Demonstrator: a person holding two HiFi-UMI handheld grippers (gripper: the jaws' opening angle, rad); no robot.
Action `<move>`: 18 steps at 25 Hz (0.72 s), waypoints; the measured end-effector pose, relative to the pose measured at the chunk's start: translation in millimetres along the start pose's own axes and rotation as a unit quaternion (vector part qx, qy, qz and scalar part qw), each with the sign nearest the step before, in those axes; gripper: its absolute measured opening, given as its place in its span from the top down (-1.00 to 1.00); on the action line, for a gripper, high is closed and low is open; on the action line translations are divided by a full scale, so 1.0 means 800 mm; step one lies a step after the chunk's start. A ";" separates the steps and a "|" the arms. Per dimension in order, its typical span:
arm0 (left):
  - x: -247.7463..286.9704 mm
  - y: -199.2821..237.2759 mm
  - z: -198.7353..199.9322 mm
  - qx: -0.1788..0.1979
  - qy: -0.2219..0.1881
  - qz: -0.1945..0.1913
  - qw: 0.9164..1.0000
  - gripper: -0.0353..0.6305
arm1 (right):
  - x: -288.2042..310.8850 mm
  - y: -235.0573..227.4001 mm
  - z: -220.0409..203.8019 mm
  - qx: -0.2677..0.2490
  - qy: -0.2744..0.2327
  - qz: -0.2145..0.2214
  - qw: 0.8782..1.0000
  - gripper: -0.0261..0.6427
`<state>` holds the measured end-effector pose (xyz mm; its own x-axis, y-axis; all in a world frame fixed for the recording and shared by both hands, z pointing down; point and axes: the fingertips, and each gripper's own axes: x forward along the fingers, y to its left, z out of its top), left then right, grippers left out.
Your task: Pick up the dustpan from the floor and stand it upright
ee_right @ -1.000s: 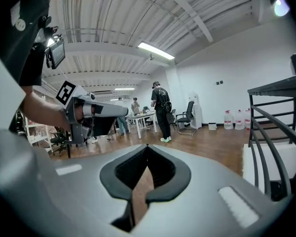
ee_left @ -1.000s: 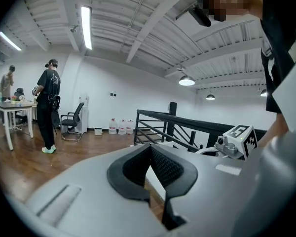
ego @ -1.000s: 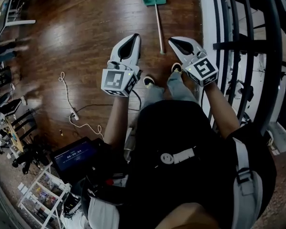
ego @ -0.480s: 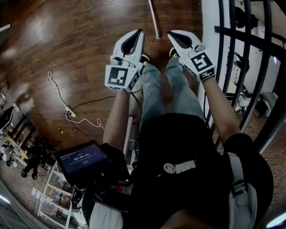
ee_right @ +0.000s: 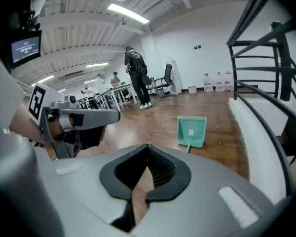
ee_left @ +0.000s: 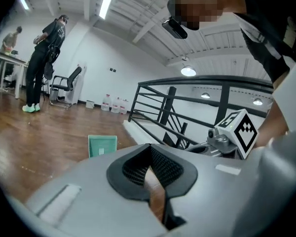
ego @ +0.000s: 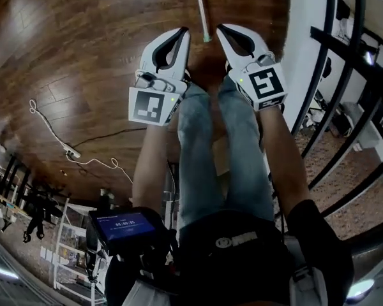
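**Both claws closed and empty; dustpan lying on the floor ahead**

Head view, left to right. A pale cable trails over the brown wooden floor at the far left. Near the bottom edge, a small dark screen hangs at the person's waist. The left claw points away from the person, and its marker cube faces the camera. Its jaws meet at the tips with nothing between them; in the left gripper view only a thin slit of floor shows behind the closed pads.

The person's legs, in blue jeans, run up the middle of the picture between the two forearms. The dustpan's pale handle lies on the floor. Its green-tipped end sits between the two claw tips, and the rest of the handle runs out of the picture at the top.

The right claw is likewise pressed shut and holds nothing. Neither claw touches the handle. A black railing stands beyond a white ledge at the right.

In the gripper views the green dustpan lies on the floor well ahead of both claws, near the ledge under the railing. Its handle points back toward the person. People stand by desks far behind it, with an office chair and water bottles along the white wall.
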<state>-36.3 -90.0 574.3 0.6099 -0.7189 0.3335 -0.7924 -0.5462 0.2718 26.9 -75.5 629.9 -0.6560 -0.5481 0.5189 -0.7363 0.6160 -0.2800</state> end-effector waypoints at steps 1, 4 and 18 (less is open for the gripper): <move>0.010 0.006 -0.034 -0.005 0.004 0.000 1.000 0.86 | 0.018 -0.004 -0.030 0.005 0.006 0.001 1.000 0.92; 0.024 0.013 -0.135 -0.025 0.011 -0.005 1.000 0.86 | 0.062 -0.017 -0.138 0.012 0.046 0.004 0.999 0.92; -0.014 0.040 -0.262 -0.057 0.028 0.018 0.998 0.86 | 0.113 0.003 -0.396 -0.014 0.184 0.060 0.981 0.10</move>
<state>-65.7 -9.2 768.2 0.5835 -0.7102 0.3939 -0.8090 -0.4659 0.3584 18.7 55.6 931.6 -0.6291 -0.2321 0.7418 -0.6495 0.6813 -0.3377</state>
